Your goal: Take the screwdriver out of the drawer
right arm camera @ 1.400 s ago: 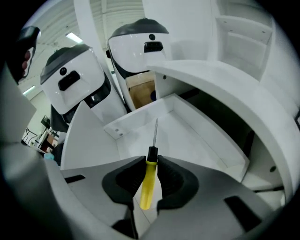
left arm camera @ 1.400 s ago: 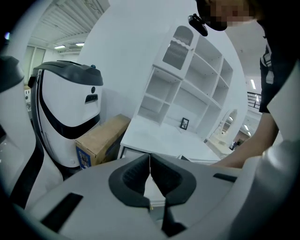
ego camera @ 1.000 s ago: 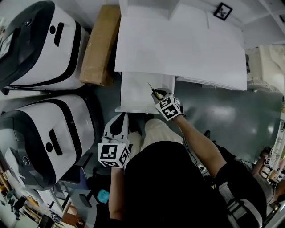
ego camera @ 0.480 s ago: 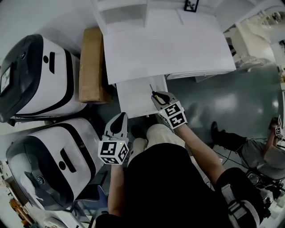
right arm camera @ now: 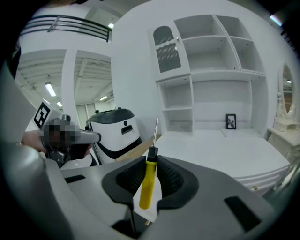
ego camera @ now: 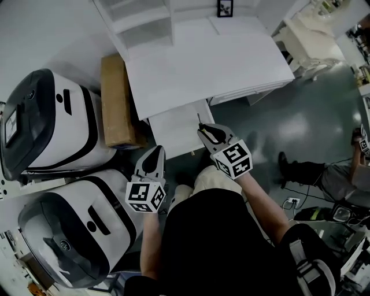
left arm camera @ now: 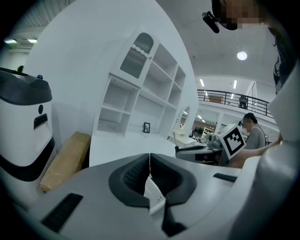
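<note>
The screwdriver (right arm camera: 149, 180) has a yellow handle, a black collar and a thin metal shaft that points up and forward. My right gripper (right arm camera: 151, 176) is shut on its handle. In the head view the right gripper (ego camera: 211, 134) hangs over the right front corner of the open white drawer (ego camera: 172, 130), the screwdriver (ego camera: 200, 120) sticking out ahead of it. My left gripper (ego camera: 151, 163) hovers just in front of the drawer's left part. Its jaws are shut with nothing between them in the left gripper view (left arm camera: 150, 168).
The drawer belongs to a white desk (ego camera: 202, 63) with a shelf unit and a small picture frame (ego camera: 225, 8). A brown cardboard box (ego camera: 115, 107) lies left of the desk. Two white-and-black machines (ego camera: 52, 124) (ego camera: 75, 231) stand at the left. Another person (ego camera: 329, 173) sits on the floor at the right.
My right gripper has risen with the screwdriver from the drawer's front edge and turned more level. The left gripper has lifted a little. The head camera's view has shifted.
</note>
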The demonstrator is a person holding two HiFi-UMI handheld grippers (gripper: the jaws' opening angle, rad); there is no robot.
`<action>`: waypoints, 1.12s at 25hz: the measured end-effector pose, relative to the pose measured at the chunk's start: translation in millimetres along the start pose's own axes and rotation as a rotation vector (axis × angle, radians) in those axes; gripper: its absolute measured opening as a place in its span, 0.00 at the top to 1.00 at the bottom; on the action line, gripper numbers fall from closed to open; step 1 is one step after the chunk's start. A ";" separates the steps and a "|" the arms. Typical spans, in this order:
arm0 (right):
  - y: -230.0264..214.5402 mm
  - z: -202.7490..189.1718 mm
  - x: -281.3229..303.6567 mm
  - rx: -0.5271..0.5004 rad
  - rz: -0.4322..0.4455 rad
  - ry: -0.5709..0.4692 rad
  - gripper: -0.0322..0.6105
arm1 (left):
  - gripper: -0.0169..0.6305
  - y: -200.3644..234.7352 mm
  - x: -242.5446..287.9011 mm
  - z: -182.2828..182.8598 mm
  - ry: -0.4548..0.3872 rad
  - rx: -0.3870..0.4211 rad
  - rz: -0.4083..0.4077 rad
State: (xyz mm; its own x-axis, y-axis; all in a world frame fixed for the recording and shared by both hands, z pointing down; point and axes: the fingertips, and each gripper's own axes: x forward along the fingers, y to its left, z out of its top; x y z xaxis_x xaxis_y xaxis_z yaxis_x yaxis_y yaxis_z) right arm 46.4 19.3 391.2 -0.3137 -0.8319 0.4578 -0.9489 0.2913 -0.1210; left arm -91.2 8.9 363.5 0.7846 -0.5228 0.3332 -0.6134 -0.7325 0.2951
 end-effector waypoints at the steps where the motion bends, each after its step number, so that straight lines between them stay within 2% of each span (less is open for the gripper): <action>1: 1.4 5.6 -4.7 0.007 -0.002 -0.020 0.81 | 0.94 1.7 -2.0 2.9 -0.005 0.002 0.001; 9: -0.9 53.4 -38.7 0.066 0.004 -0.170 0.81 | 0.94 -1.3 -5.7 32.0 -0.065 0.025 -0.007; 18: -7.8 97.3 -70.3 0.065 0.015 -0.305 0.81 | 0.94 -4.4 -3.4 68.8 -0.126 0.041 -0.016; 28: -14.0 101.6 -88.0 0.045 -0.017 -0.327 0.81 | 0.94 -10.3 -4.7 75.7 -0.135 0.041 -0.026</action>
State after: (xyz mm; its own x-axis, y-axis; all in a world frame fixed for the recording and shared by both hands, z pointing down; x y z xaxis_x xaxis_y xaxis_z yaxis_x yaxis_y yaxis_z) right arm 84.0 40.5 263.1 -0.2845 -0.9463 0.1537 -0.9524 0.2607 -0.1582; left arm -81.8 -14.1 291.1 0.8070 -0.5552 0.2014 -0.5906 -0.7626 0.2640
